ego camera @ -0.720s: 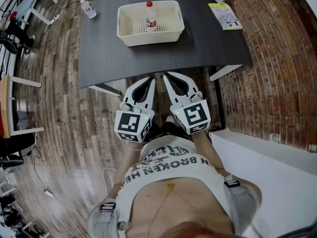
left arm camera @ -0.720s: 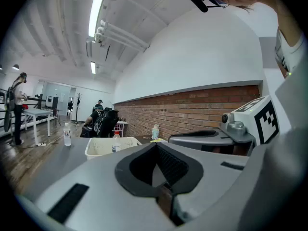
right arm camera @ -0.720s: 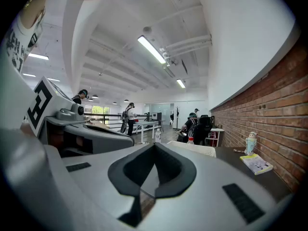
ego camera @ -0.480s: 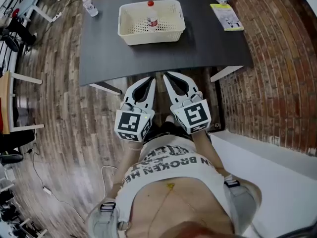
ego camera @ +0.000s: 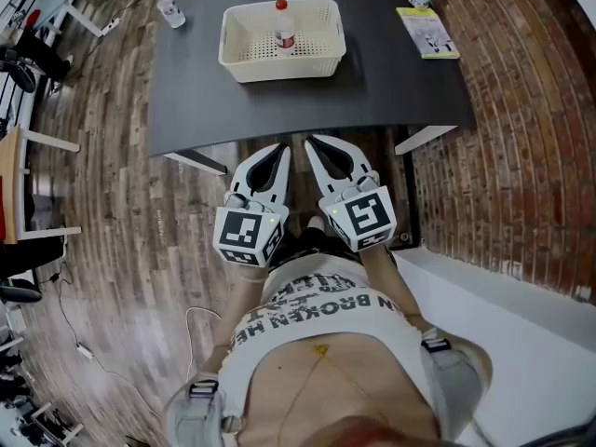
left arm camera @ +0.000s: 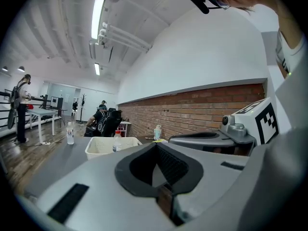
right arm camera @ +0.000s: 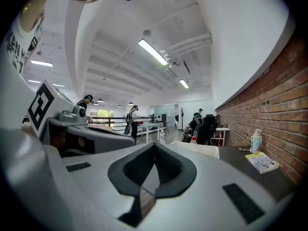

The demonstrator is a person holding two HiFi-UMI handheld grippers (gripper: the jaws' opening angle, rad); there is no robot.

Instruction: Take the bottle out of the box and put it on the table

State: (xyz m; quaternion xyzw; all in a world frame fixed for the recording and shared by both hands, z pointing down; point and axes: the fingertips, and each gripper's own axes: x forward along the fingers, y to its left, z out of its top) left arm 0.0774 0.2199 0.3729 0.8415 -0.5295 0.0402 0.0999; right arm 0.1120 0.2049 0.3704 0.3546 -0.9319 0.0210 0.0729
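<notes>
- Both tongs are pressed together and hold nothing. The left gripper (ego camera: 279, 150) and the right gripper (ego camera: 317, 143) sit side by side in front of the person's waist, by the near edge of the dark table (ego camera: 391, 87). The step in hand looks like the reach for the bottle, not yet begun
- The red-capped bottle (ego camera: 284, 30) stands upright about the middle of the cream perforated basket (ego camera: 279, 68). The basket lies at 12 o'clock from the grippers, well apart from them
- One gripper is enough, and either has a straight line to the bottle. Its jaws should spread before they pass over the basket's rim, not after
- Come in from above on the 6 o'clock side, over the near wall, and close on the bottle's body below the cap, where the pads get an even bite. A pinch on the cap alone could let the bottle swing
- Lift straight up until the base clears the rim, since a dragged base would likely catch the wall and shift the light basket
- Bare tabletop lies at 6 o'clock and at 3 o'clock of the basket. The yellow-green booklet (ego camera: 426, 32) at 2 o'clock narrows the 3 o'clock side, and a second clear bottle (ego camera: 169, 12) stands at 10 o'clock near the far left corner. The near strip therefore seems the safest place to set the bottle upright
</notes>
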